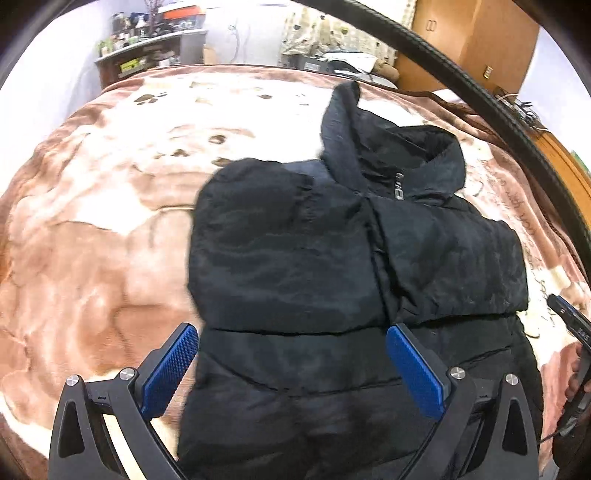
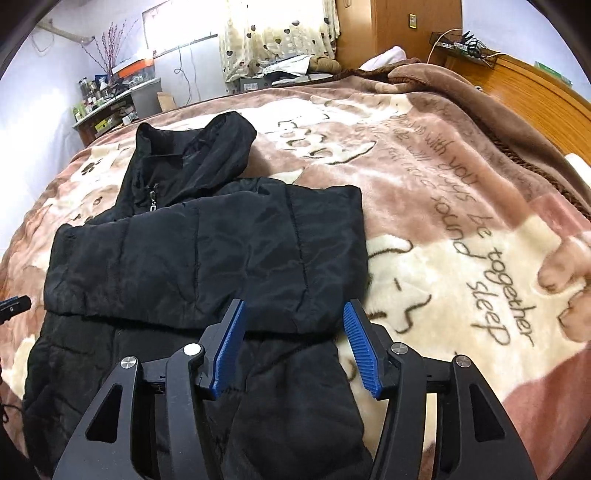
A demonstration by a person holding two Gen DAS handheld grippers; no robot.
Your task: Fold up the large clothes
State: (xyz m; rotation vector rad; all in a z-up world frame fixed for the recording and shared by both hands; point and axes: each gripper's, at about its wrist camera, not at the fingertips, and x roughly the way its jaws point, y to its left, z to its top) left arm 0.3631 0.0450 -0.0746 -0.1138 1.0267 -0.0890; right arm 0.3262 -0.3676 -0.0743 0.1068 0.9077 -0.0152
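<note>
A black puffer jacket (image 1: 295, 258) lies on the bed with both sleeves folded across its chest; its collar and hood point to the far side. It also shows in the right wrist view (image 2: 207, 251). My left gripper (image 1: 291, 332) is open and empty, just above the jacket's lower left part. My right gripper (image 2: 295, 314) is open and empty, above the jacket's lower right edge, near the folded sleeve. The right gripper's tip shows at the right edge of the left wrist view (image 1: 569, 321).
A pink and cream plush blanket (image 2: 461, 221) with lettering covers the bed. A wooden headboard (image 2: 535, 85) stands at the right. A cluttered shelf (image 2: 110, 99) and a curtain (image 2: 277, 33) are beyond the bed. A black cable (image 1: 480, 99) crosses the left wrist view.
</note>
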